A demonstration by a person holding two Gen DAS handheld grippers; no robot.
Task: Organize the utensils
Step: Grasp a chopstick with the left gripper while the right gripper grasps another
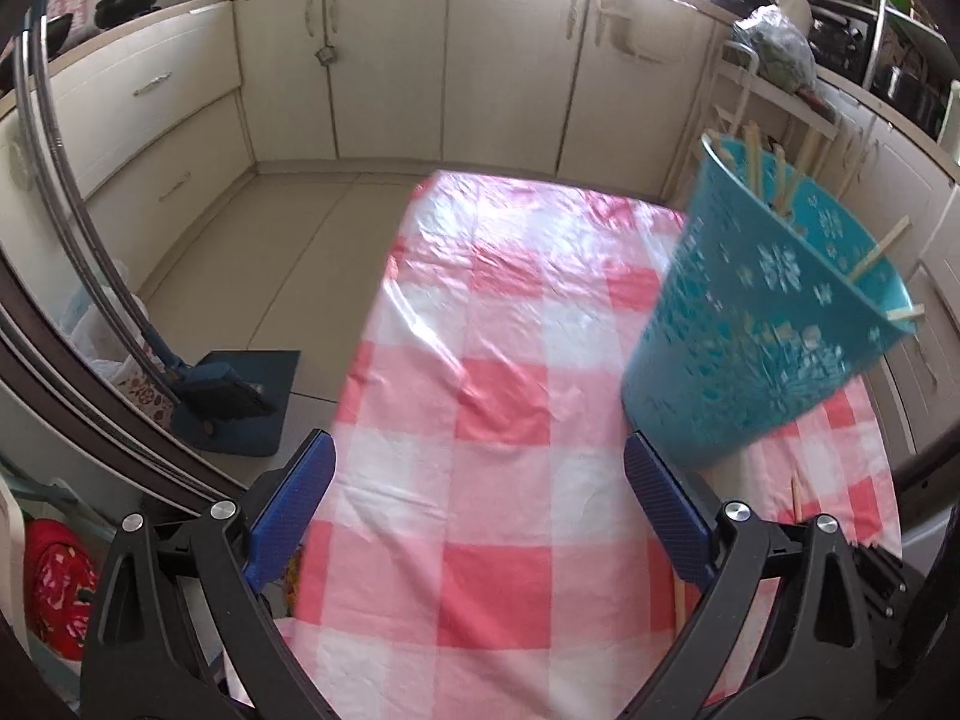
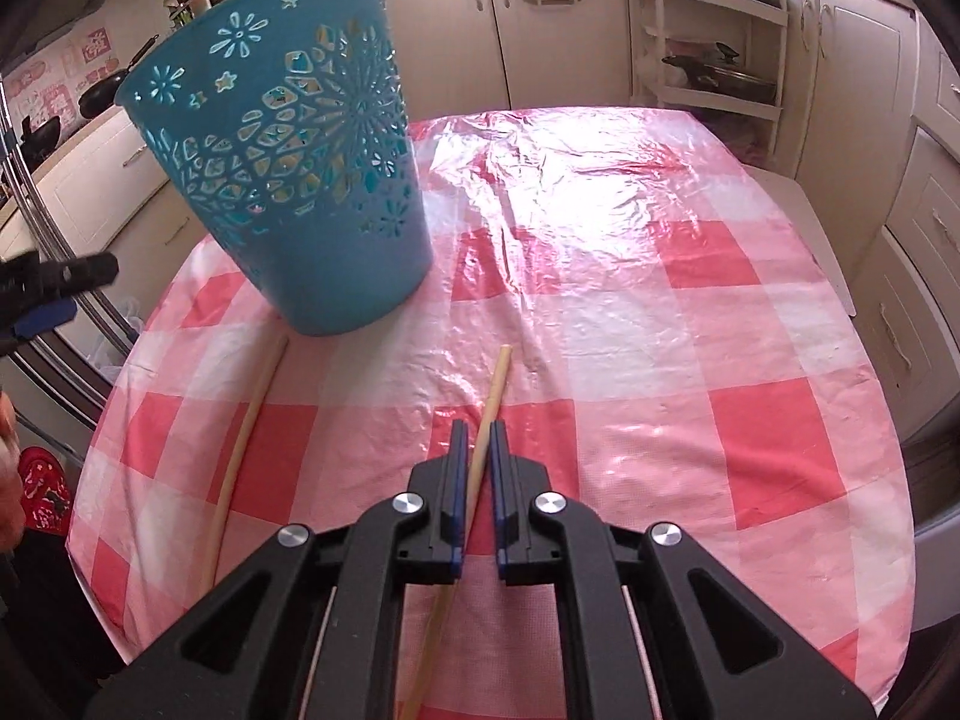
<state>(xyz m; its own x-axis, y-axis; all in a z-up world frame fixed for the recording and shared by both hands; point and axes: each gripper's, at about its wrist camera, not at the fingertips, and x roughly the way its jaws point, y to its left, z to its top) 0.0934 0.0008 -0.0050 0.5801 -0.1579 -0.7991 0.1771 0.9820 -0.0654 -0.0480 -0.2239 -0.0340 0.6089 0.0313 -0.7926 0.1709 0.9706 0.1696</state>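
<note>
Chopstick (image 2: pixel 487 414) sits clamped in the right gripper (image 2: pixel 478 441), seen only from the right wrist; left gripper (image 1: pixel 480 468) gapes empty.

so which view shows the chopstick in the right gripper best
The right wrist view: the chopstick runs between the shut pads of the right gripper, tip towards the basket. The left wrist view shows only a pale stick partly hidden behind a finger; whether it's the same one is unclear.

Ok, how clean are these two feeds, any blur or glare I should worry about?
Left wrist view: the teal basket is motion-smeared, cabinets bow from the fisheye. Right wrist view: sharper, the chopstick in the right gripper reads clearly, but window glare whitens the far tablecloth.
</note>
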